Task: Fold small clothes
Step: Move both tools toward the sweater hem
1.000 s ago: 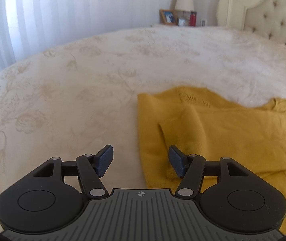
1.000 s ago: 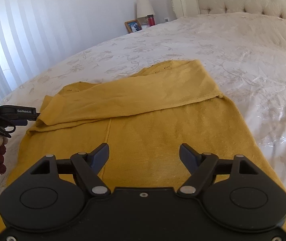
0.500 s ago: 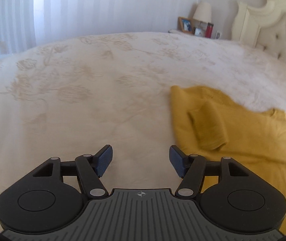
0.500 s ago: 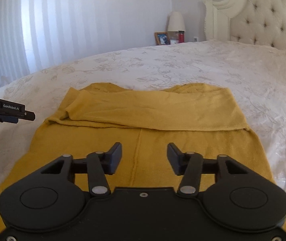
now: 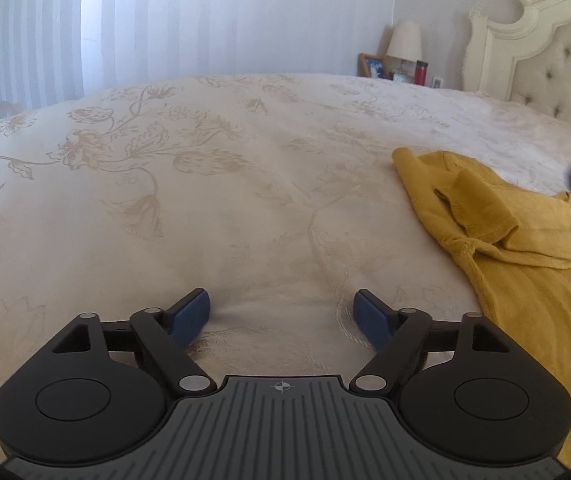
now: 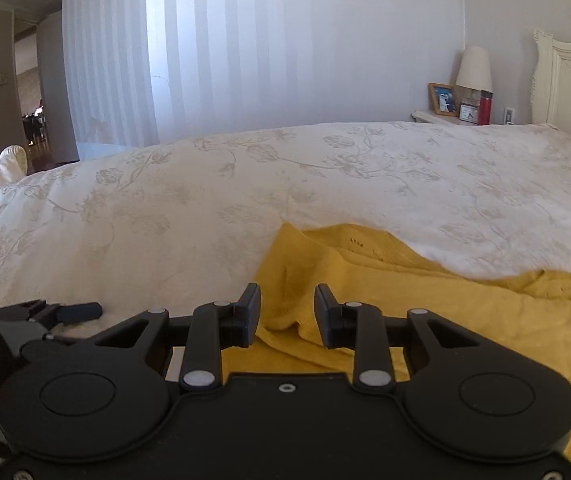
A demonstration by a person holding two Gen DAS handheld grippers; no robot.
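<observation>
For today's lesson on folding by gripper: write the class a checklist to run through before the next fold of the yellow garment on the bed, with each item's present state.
1. Left gripper free: ok; jaws have just been opening, only bedspread between them.
2. Right gripper free: ok; jaws have just been closing, gap remains, no cloth pinched.
3. Yellow garment in reach of the right gripper: ok, right under it.
4. Left gripper over the garment: not ok; it lies off to its right.
5. Sleeve folded inward onto the body: ok.
6. Garment lying flat: not ok, the edge is rumpled.
7. Lower hem aligned: cannot tell, out of view.
</observation>
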